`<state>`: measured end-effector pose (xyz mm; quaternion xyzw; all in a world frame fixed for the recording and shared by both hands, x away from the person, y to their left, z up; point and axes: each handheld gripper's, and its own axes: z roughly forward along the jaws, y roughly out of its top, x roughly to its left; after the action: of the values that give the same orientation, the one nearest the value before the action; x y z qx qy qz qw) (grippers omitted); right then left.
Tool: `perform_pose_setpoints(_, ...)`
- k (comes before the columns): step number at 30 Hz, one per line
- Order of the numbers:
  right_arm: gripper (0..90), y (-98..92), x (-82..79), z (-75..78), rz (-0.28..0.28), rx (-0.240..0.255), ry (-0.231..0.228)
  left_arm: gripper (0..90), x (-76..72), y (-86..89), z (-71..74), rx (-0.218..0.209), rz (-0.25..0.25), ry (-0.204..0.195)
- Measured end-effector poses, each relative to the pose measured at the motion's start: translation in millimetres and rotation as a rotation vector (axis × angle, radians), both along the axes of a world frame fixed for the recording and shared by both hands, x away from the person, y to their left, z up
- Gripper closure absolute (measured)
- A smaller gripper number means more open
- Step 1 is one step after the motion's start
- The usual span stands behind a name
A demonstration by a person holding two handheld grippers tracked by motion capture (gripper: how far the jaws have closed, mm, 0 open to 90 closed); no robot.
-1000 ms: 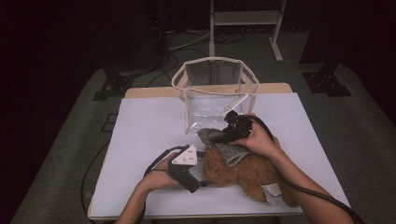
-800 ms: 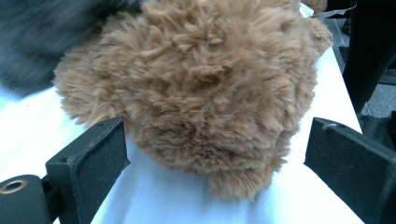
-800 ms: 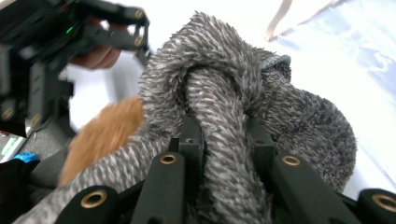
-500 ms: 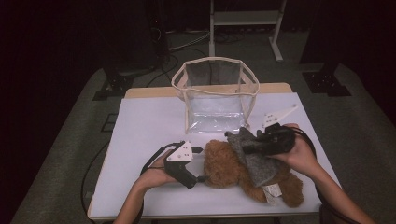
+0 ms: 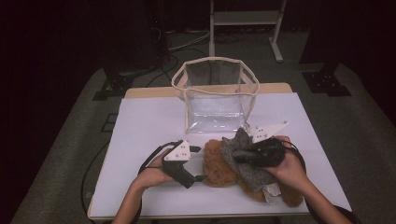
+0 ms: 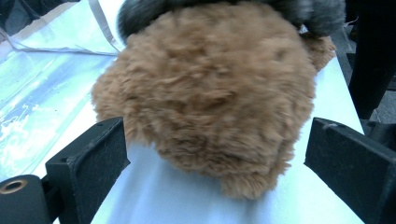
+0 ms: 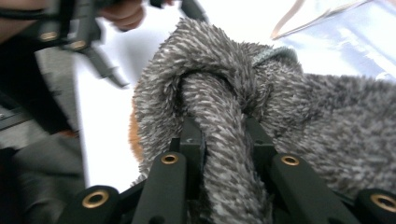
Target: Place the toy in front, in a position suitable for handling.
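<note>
one clear bag (image 5: 215, 100) stands empty; right gripper (image 5: 245, 156) clamps grey cloth (image 5: 243, 161), left gripper (image 5: 198, 163) gapes.

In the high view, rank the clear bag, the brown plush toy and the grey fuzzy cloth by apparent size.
1. clear bag, plainly largest.
2. brown plush toy, partly covered by the cloth, so its rank is unsure.
3. grey fuzzy cloth, bunched in the right gripper.

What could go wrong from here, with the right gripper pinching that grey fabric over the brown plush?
1. The right gripper pinches only a fold of the grey fuzzy cloth; it could slip out under a pull.
2. The left gripper stands open around the brown plush toy without pressing it, so the toy may drag along the table.
3. The clear bag stands close behind; a swing could tip it.
</note>
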<state>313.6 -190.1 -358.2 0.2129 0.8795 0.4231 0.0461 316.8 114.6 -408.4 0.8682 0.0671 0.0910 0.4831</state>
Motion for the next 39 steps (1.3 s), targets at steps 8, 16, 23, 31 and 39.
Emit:
perform_pose_setpoints(8,74.7,3.8,58.5,-5.0,-0.087,0.007,0.02,3.2,1.2,3.3,1.2,0.003,0.021,-0.002)
perform_pose_setpoints(16,75.1,6.0,58.4,3.4,-0.05,0.033,0.061,3.2,6.2,10.2,-0.9,0.002,0.062,0.015)
perform_pose_setpoints(23,75.0,39.0,33.6,16.3,0.056,0.005,0.02,3.1,5.8,12.4,0.3,0.0,0.061,0.014)
perform_pose_setpoints(31,75.2,55.4,36.2,12.5,0.091,-0.033,0.004,3.4,5.6,13.9,-2.8,-0.007,0.059,0.019)
perform_pose_setpoints(39,75.2,13.3,38.4,8.3,-0.01,-0.019,0.018,10.6,2.1,-2.1,-9.8,0.014,0.008,0.024)
